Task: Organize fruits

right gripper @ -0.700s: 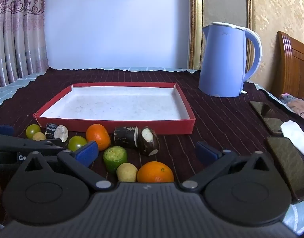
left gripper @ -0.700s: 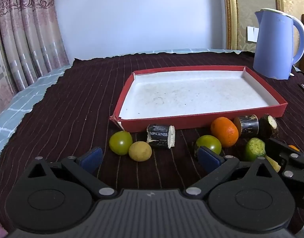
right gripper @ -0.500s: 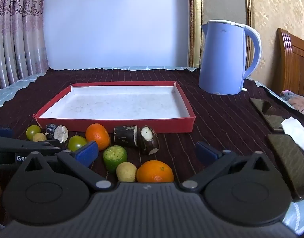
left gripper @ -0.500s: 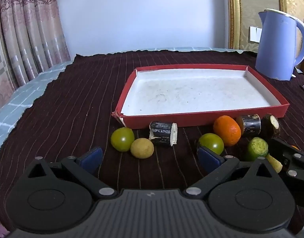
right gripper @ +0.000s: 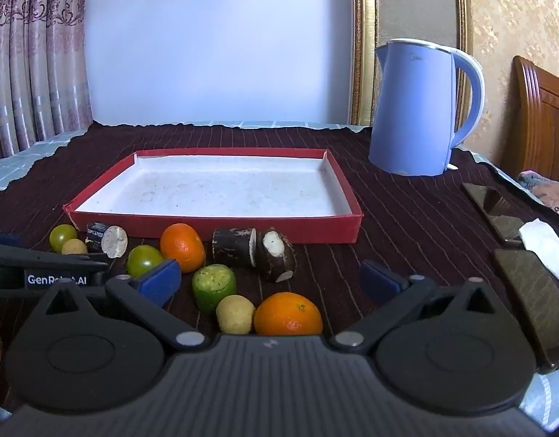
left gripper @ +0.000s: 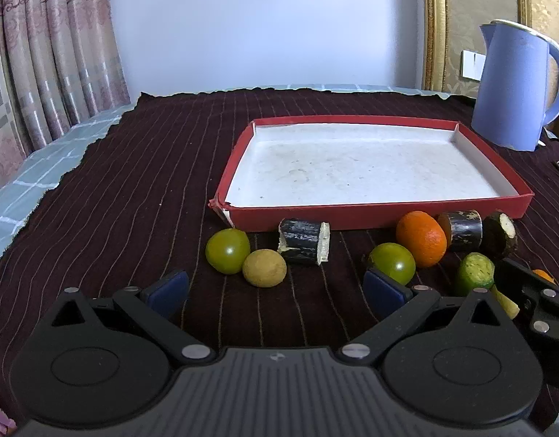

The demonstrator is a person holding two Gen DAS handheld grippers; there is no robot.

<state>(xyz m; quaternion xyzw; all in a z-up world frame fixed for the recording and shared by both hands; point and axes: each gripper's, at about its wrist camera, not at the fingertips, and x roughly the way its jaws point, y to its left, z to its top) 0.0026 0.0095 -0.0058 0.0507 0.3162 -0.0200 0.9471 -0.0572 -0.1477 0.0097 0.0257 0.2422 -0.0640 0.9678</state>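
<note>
Nothing is grasped yet: left tongs (left gripper: pixel 275 287) and right tongs (right gripper: pixel 270 280) both gape wide over the table (left gripper: pixel 133 200). Fruits (right gripper: pixel 182 245) lie scattered before the red tray (left gripper: pixel 370 215), which holds none, so all sorting remains.

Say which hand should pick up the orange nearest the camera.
Right. That orange lies between the open right gripper's fingers, directly ahead. The left gripper faces the green tomato and tan fruit instead.
</note>
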